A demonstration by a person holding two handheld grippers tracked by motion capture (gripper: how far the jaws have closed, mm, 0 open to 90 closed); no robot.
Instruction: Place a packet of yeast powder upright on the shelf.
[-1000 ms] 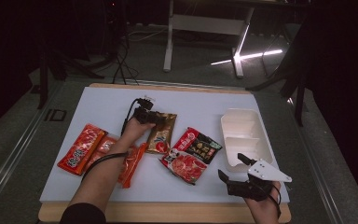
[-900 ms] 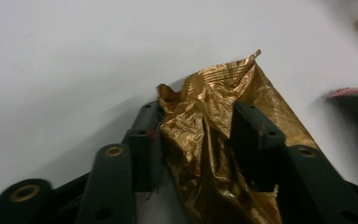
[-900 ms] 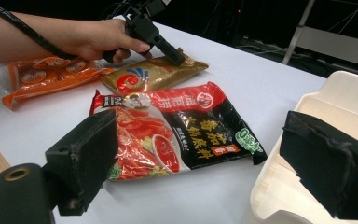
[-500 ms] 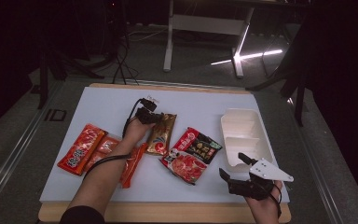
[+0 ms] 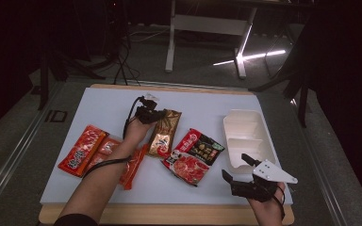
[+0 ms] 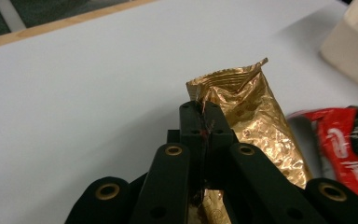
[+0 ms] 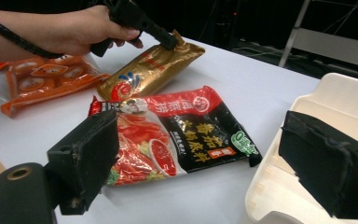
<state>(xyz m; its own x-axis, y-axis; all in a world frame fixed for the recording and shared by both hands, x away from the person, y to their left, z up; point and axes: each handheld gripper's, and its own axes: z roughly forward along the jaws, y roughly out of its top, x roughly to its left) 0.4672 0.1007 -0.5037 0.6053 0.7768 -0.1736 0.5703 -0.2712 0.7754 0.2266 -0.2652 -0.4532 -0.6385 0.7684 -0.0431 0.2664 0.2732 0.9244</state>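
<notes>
The white table [image 5: 202, 106], flat and matte with a wooden edge, carries everything. At about three o'clock on it sits the cream tray [image 5: 245, 134], a smooth moulded box with two compartments. Left of it, near the centre, lies the red-and-black packet [image 5: 193, 155], a glossy flat pouch with printed food pictures. At eight o'clock lie the orange-red packets [image 5: 82, 150], clear-windowed and shiny. The gold packet [image 6: 251, 112], a long, crinkled foil pouch with a crimped seam, lies at about eleven o'clock from the red-and-black packet, its far end raised. The left gripper [image 6: 200, 116] has just clamped shut, its black jaws pinching the gold packet's top corner beside the seam. The right gripper [image 5: 238, 169], at five o'clock near the table's front edge, stands wide apart, its foam-faced jaws grasping nothing, just beside the tray's near corner.
</notes>
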